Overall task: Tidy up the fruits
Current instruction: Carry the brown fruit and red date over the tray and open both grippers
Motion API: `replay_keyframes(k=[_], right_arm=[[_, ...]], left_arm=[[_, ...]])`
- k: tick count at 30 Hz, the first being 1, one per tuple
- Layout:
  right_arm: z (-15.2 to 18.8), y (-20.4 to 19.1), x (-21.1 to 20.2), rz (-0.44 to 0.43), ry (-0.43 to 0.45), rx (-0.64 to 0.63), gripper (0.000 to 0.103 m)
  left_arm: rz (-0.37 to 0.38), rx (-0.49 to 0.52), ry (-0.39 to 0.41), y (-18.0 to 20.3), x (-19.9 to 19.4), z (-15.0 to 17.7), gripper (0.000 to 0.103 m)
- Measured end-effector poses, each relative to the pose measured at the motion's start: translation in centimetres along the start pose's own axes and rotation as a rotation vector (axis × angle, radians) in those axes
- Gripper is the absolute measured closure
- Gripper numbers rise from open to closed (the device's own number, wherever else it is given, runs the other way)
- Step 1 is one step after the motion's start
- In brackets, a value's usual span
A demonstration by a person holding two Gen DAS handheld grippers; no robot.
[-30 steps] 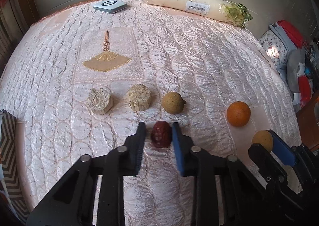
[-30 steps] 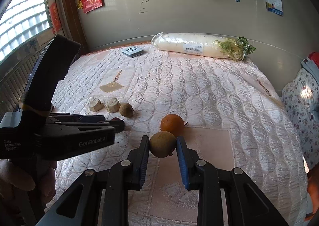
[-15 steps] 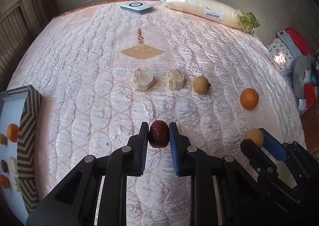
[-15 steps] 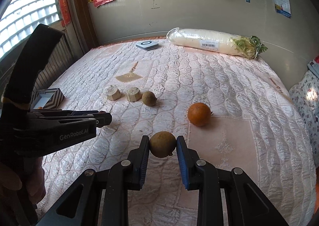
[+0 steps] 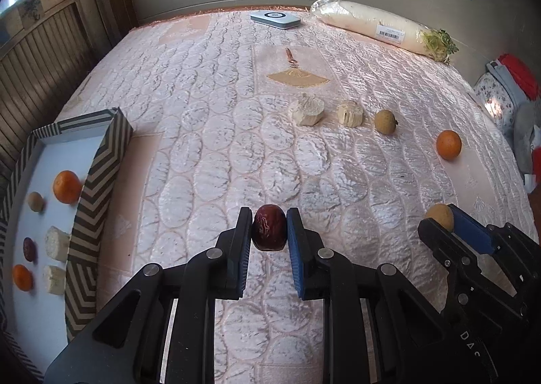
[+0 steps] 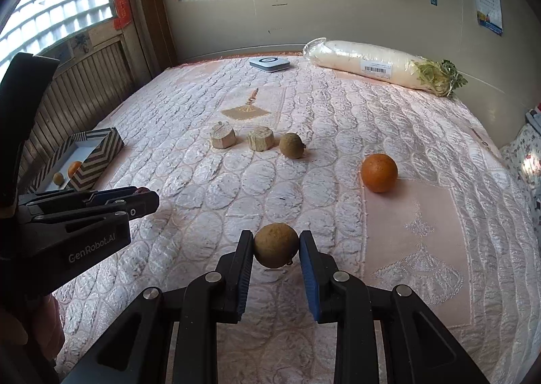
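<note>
My left gripper (image 5: 269, 228) is shut on a dark red date (image 5: 269, 227), held above the quilted bed. My right gripper (image 6: 276, 245) is shut on a round tan longan (image 6: 276, 244); it also shows at the right of the left wrist view (image 5: 439, 216). On the bed lie two pale cut chunks (image 5: 307, 110) (image 5: 350, 113), another longan (image 5: 384, 121) and an orange (image 5: 448, 144). A zigzag-patterned tray (image 5: 101, 160) at the left holds oranges (image 5: 66, 186), pale chunks, a date and a small tan fruit. The left gripper (image 6: 135, 201) shows at the left of the right wrist view.
A wrapped white radish (image 5: 375, 28) and a small flat white device (image 5: 274, 18) lie at the far edge of the bed by the wall. A wooden panel and window are at the left. Clothes (image 5: 514, 79) are piled at the right.
Both grippers have swung left across the bed with their fruits held. The patterned tray has come into view at the left; the loose fruits have shifted to the right.
</note>
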State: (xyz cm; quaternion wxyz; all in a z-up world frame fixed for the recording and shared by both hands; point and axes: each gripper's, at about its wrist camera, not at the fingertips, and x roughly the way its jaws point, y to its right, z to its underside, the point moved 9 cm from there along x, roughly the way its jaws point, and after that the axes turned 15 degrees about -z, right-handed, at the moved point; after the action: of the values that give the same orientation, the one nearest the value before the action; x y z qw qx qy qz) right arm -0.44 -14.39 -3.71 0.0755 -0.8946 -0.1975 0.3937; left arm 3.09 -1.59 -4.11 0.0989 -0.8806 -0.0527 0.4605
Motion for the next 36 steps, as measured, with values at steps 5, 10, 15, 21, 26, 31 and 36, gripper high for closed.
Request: replay_keyframes(k=[5, 10, 15, 21, 26, 31, 36], right_arm=[[0.0, -1.8, 0.4, -0.018, -0.006, -0.023, 0.077], [-0.3, -4.0, 1.0, -0.038, -0.013, -0.056, 0.077], [-0.5, -6.5, 1.8, -0.059, -0.026, -0.096, 0.077], [-0.9, -9.7, 2.6, -0.09, -0.035, -0.144, 0.077], [-1.2, -12.6, 3.3, -0.122, -0.04, -0.184, 0.077], [-1.5, -15.6, 4.1, -0.154, -0.051, -0.234, 0.077], [-1.5, -18.5, 4.9, -0.19, -0.068, -0.279, 0.077]], left_arm=[[-0.016, -0.035, 0.012, -2.4, -0.5, 0.6, 0.083], [-0.035, -0.066, 0.023, -4.7, -0.9, 1.1, 0.083], [-0.062, -0.104, 0.042, -7.4, -1.4, 1.4, 0.083], [-0.096, -0.145, 0.063, -11.0, -2.1, 1.9, 0.083], [-0.116, -0.184, 0.064, -14.1, -2.3, 2.5, 0.083], [-0.139, -0.227, 0.061, -17.2, -2.4, 3.2, 0.083], [-0.159, -0.265, 0.051, -20.1, -2.1, 4.1, 0.083]])
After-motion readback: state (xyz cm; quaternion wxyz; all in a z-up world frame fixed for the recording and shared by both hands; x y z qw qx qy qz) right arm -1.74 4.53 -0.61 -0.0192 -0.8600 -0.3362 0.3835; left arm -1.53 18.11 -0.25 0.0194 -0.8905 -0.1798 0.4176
